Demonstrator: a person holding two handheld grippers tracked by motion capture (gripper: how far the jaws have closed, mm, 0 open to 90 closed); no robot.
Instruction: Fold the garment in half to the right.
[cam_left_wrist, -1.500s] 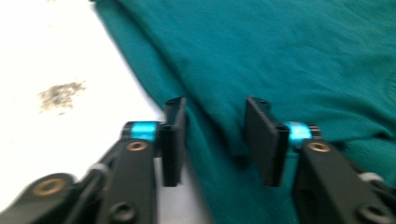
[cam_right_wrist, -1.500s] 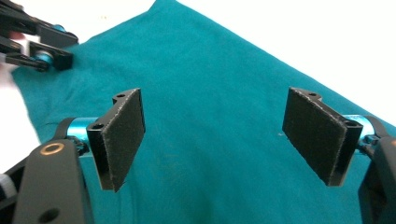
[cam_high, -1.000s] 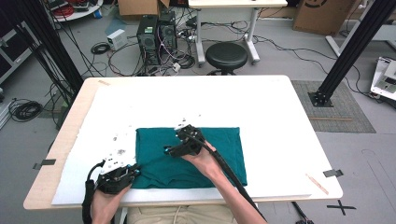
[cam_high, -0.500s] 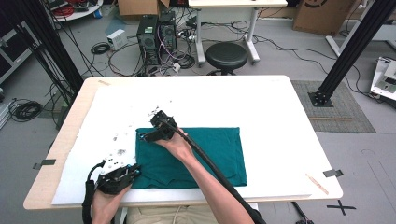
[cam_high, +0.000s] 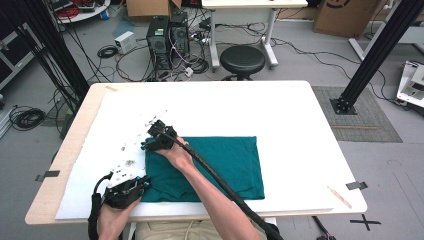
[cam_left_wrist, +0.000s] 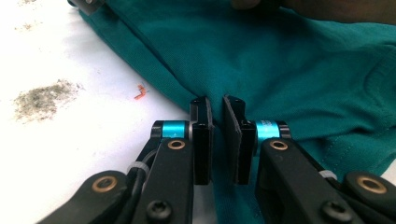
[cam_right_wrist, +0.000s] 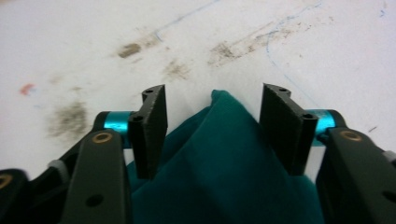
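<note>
Even, bright overhead light washed out the white bench (cam_high: 280, 115); shadows around it stayed faint. My right gripper view was soft, its far bench surface blurred. Near the teal cloth (cam_left_wrist: 289, 65), my left gripper view stayed sharp.

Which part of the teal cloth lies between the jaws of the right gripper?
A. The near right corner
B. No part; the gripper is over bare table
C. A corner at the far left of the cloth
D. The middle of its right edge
C: in the high view the right gripper sits at the far left corner of the teal cloth, and the right gripper view shows a cloth tip between its jaws.
</note>
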